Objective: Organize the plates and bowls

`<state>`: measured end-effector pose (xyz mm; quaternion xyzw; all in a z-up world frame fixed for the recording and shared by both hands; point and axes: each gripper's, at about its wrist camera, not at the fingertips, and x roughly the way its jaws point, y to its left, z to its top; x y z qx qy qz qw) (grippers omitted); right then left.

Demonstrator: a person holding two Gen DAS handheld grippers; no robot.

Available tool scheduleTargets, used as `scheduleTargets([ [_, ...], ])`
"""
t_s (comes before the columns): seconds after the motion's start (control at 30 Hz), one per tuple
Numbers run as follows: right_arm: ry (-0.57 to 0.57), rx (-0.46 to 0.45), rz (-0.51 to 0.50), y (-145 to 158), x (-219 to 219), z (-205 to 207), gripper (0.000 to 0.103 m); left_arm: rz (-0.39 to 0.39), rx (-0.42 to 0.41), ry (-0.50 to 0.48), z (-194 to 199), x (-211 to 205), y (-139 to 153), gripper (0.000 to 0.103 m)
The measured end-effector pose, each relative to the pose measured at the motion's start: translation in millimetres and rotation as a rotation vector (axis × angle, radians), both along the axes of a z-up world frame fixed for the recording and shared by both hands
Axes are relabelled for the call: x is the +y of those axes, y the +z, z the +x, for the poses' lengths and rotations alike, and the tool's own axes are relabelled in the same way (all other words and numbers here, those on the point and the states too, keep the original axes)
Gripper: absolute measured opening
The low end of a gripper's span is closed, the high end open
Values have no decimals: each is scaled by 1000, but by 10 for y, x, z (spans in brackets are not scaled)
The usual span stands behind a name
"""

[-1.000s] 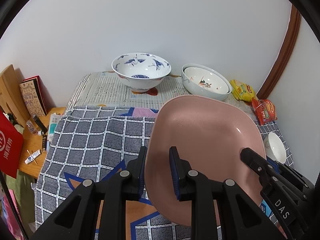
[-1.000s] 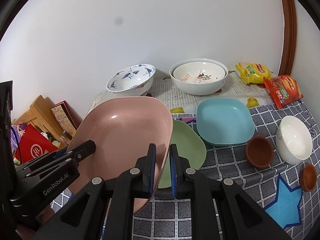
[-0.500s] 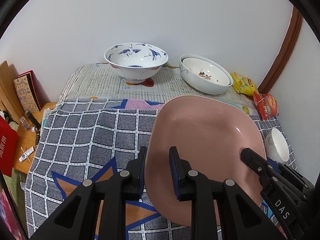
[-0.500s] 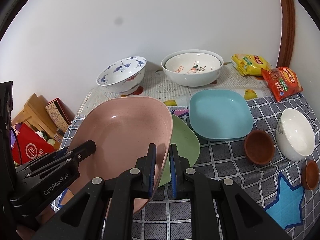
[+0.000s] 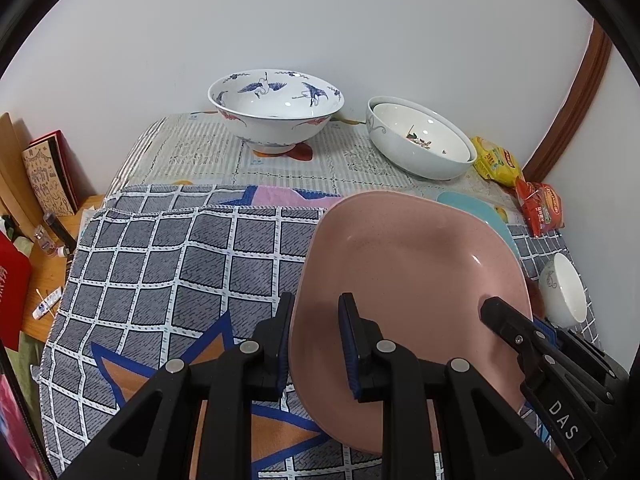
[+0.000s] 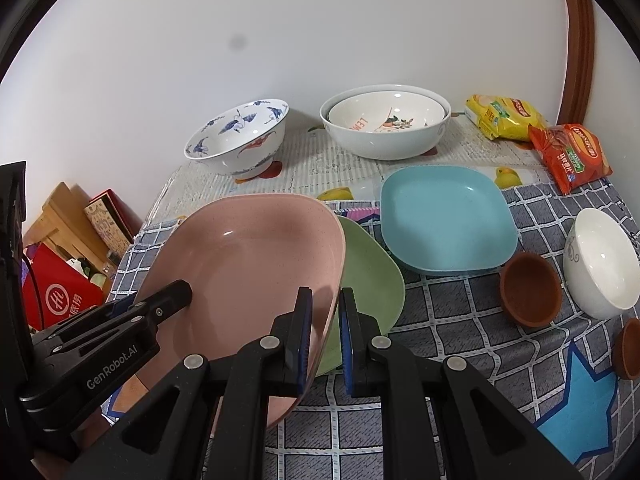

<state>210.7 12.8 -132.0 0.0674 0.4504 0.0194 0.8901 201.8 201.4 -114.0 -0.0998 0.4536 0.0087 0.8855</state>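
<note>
A pink square plate (image 5: 412, 280) (image 6: 248, 264) is held tilted above the table by both grippers. My left gripper (image 5: 316, 340) is shut on its left rim, and my right gripper (image 6: 322, 332) is shut on its right rim. Under and right of it lie a green plate (image 6: 372, 276) and a blue plate (image 6: 444, 216) on the checked cloth (image 5: 180, 272). A blue-crane bowl (image 5: 276, 106) (image 6: 240, 136) and two nested white bowls (image 5: 420, 140) (image 6: 386, 122) stand at the back.
A small white bowl (image 6: 602, 260) (image 5: 562, 288) and two brown cups (image 6: 530, 288) (image 6: 628, 348) sit at the right. Snack packets (image 6: 568, 152) (image 5: 540, 204) lie at the back right corner. Books and a red bag (image 6: 56, 300) crowd a lower wooden shelf at left.
Both grippers have lowered the pink plate and carried it toward the back of the table; the bowls and plates look nearer. The grips are unchanged.
</note>
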Motion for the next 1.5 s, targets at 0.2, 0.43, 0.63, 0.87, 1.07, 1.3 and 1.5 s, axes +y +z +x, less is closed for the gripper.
scheduleTargets([
  [0.2, -2, 20, -1, -91, -16, 42, 13, 0, 21, -3, 44, -4, -99, 21],
  [0.43, -5, 47, 0, -198, -43, 95, 13, -3, 37, -7, 92, -10, -178, 21],
  [0.63, -7, 64, -1, -277, -53, 130, 13, -7, 54, -9, 132, -5, -253, 21],
  [0.87, -7, 80, -3, -346, -56, 170, 13, -12, 69, -11, 168, 6, -319, 21],
  [1.07, -5, 101, 1, -425, -53, 202, 14, -18, 77, -11, 175, 19, -349, 21],
  [1.3, 1, 105, -15, -462, -51, 267, 14, -21, 86, -23, 193, -6, -376, 21],
  [1.5, 14, 91, -40, -421, -84, 406, 14, -23, 85, -38, 217, -55, -369, 21],
])
